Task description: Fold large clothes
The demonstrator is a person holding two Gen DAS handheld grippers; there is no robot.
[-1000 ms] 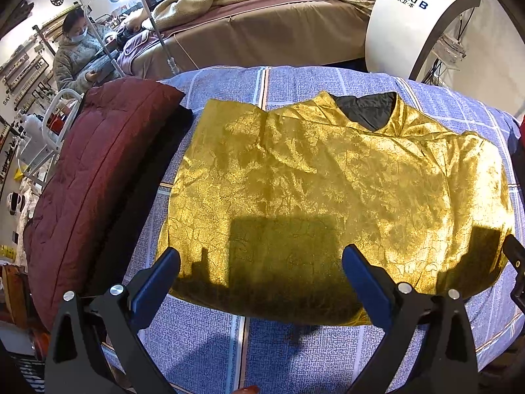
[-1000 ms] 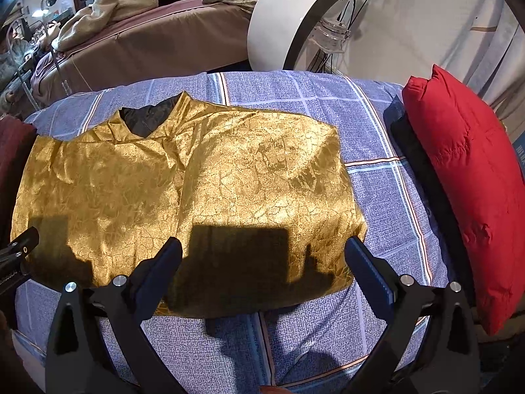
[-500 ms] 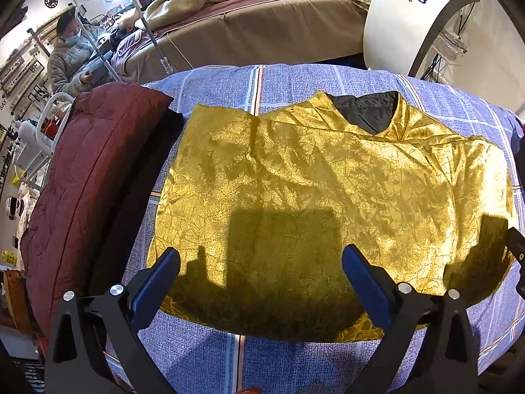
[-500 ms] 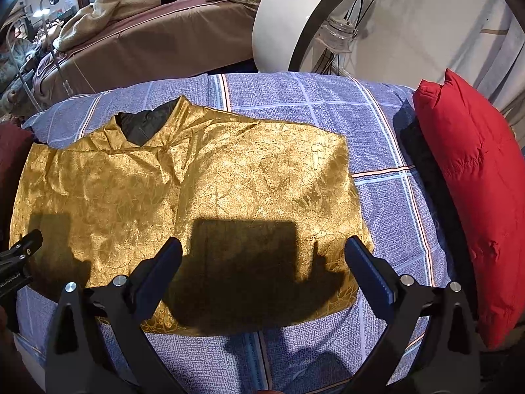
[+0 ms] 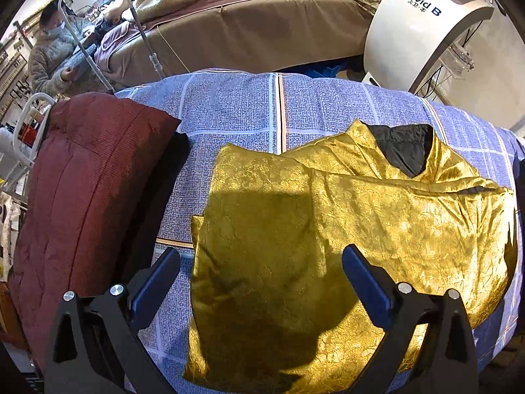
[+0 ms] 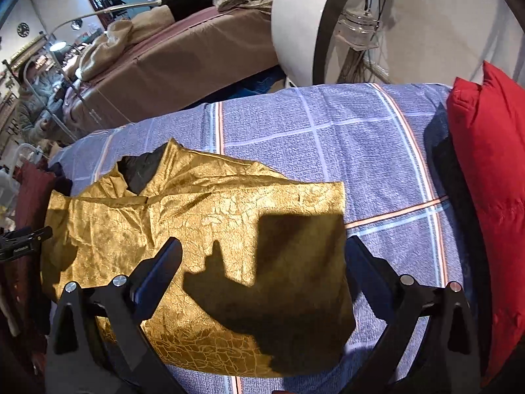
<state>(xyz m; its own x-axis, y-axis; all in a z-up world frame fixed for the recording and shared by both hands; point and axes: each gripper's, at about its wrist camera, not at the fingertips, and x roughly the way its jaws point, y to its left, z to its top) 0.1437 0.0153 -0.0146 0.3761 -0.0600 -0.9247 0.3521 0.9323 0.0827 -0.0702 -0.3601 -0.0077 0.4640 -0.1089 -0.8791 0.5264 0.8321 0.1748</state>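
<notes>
1. Gold, crinkled and shiny, one jacket [image 5: 377,229] lies flat on the bed [image 5: 236,111], folded into a rough rectangle, its black lining [image 5: 402,147] showing at the collar.
2. Blue-grey woven cover with pale and orange stripes forms the bed's surface, puffy under the jacket.
3. Two padded garments flank it: a dark maroon quilted one [image 5: 78,203] at the left edge, a bright red one [image 6: 492,203] at the right.
4. Left tongs [image 5: 259,282] hang spread wide over the jacket's left part, pinching nothing; both blue pads are bare.
5. Right tongs [image 6: 262,272] are likewise spread, empty, above the jacket's right edge.
6. Behind stand one brown bed [image 5: 262,29] heaped with blankets and one white curved machine [image 5: 420,26].
</notes>
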